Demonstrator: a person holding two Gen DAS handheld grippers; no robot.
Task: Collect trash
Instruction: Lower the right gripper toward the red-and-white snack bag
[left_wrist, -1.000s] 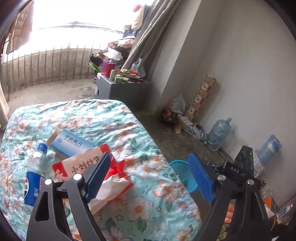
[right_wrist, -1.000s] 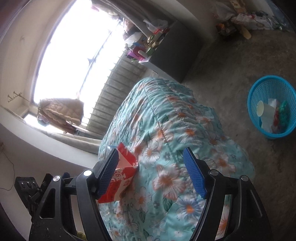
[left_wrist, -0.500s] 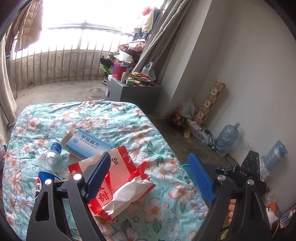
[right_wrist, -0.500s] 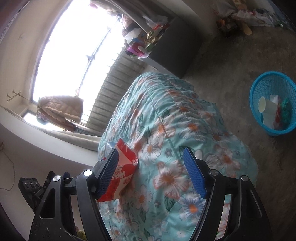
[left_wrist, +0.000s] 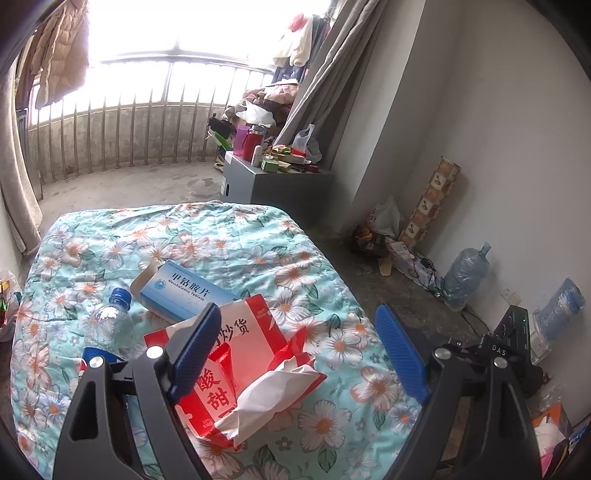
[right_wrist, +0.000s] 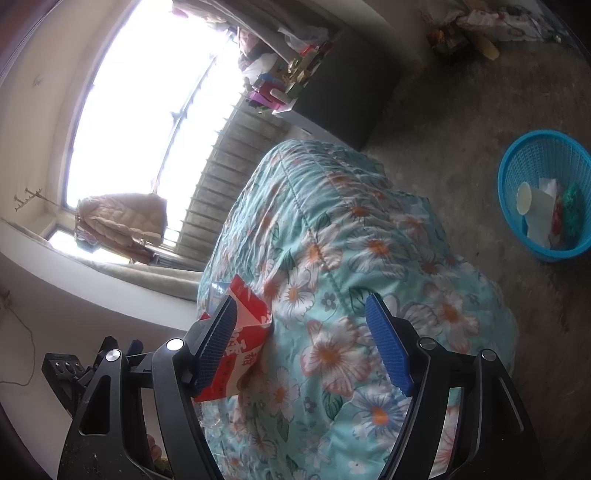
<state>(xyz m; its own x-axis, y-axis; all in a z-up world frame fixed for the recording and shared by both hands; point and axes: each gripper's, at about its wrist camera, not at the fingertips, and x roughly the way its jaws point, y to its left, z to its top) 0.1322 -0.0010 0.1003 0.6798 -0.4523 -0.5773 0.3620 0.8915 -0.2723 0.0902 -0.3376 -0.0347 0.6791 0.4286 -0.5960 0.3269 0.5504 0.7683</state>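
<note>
Item: trash awaiting collection on a floral quilt (left_wrist: 229, 236). Contents recorded: a red-and-white paper snack bag (left_wrist: 243, 354) lying on its side with crumpled white paper (left_wrist: 273, 391) spilling from its mouth; a blue medicine box (left_wrist: 184, 291) with one flap open, just behind the bag; a clear plastic bottle with a blue cap (left_wrist: 110, 325), beside the box at the left. Receptacle: a blue mesh basket (right_wrist: 517, 177) on the concrete floor beyond the bed's edge, well apart from the bag, with a paper cup and wrappers already inside. Left gripper (left_wrist: 314, 354): jaws spread wide, nothing held; the bag is framed between the blue pads, partly behind the left one, and contact cannot be told. Right gripper (right_wrist: 303, 343): jaws likewise apart and empty, poised over the quilt with the bag at its left pad. Step judged in hand: first pick of the snack bag. Handling note: the bag is thin and open, so the grip is best taken across the folded body near the mouth, with the white paper pinched inside it, lest the paper drop out in transit. The jaws should be lowered until both pads flank the bag before closing, without snagging the quilt. The mouth is best kept tilted upward during carriage to the basket.
</note>
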